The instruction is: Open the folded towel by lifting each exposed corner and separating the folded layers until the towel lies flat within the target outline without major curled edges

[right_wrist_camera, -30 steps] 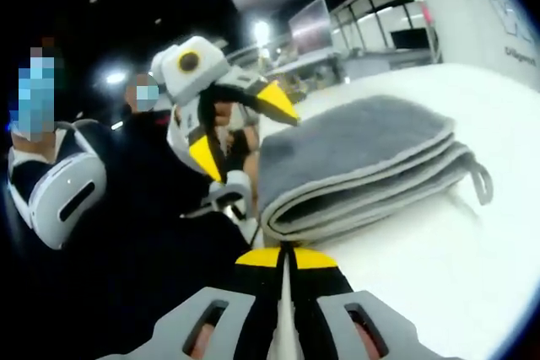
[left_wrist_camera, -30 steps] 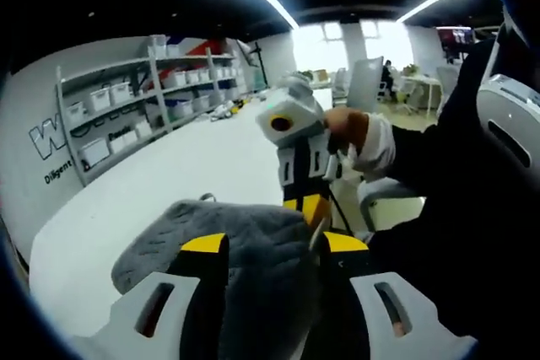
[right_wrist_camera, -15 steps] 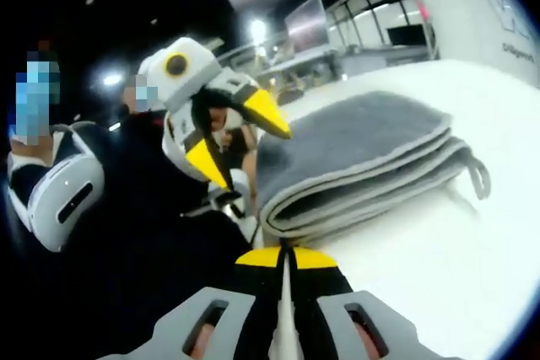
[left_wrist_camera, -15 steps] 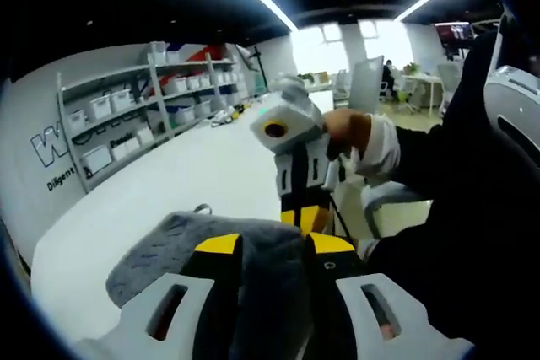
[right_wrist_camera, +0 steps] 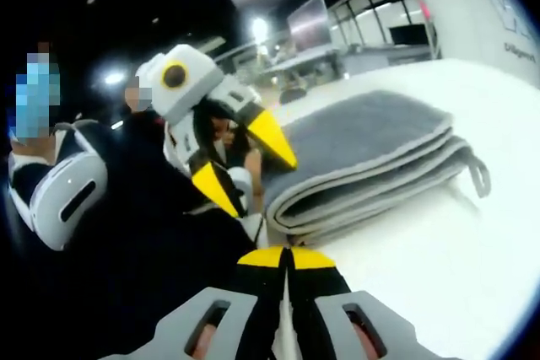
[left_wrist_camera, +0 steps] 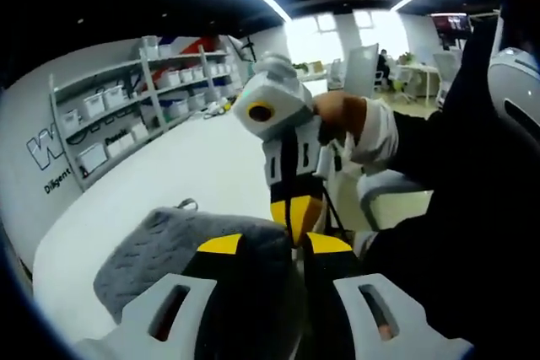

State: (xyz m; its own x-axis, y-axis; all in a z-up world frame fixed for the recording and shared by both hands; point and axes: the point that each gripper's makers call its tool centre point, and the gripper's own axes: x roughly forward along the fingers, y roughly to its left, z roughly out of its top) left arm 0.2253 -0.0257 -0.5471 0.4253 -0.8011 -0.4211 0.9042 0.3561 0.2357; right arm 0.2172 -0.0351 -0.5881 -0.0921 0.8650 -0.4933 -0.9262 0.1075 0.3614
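A folded grey towel [right_wrist_camera: 371,137] lies in several layers on the white table [right_wrist_camera: 439,242], its hanging loop [right_wrist_camera: 481,176] at the far end. In the right gripper view my left gripper [right_wrist_camera: 243,163] is open at the towel's near corner, one yellow tip above the top layer and the other below the table edge. In the left gripper view my left gripper [left_wrist_camera: 275,244] has the towel [left_wrist_camera: 169,246] running in between its jaws. My right gripper [right_wrist_camera: 287,257] is shut with nothing in it, a little short of the towel's edge. The left gripper view has the right gripper [left_wrist_camera: 295,208] pointing down beside the towel.
Shelves with white bins [left_wrist_camera: 126,107] line the wall beyond the table [left_wrist_camera: 169,174]. A hand [left_wrist_camera: 337,115] with a white cuff holds the right gripper. A person in dark clothes [right_wrist_camera: 59,191] stands close by the table edge. Chairs and desks [left_wrist_camera: 363,82] stand far back.
My left gripper has come down and in toward the towel's near corner, with its jaws slightly narrower. The right gripper has stayed shut and nearly still.
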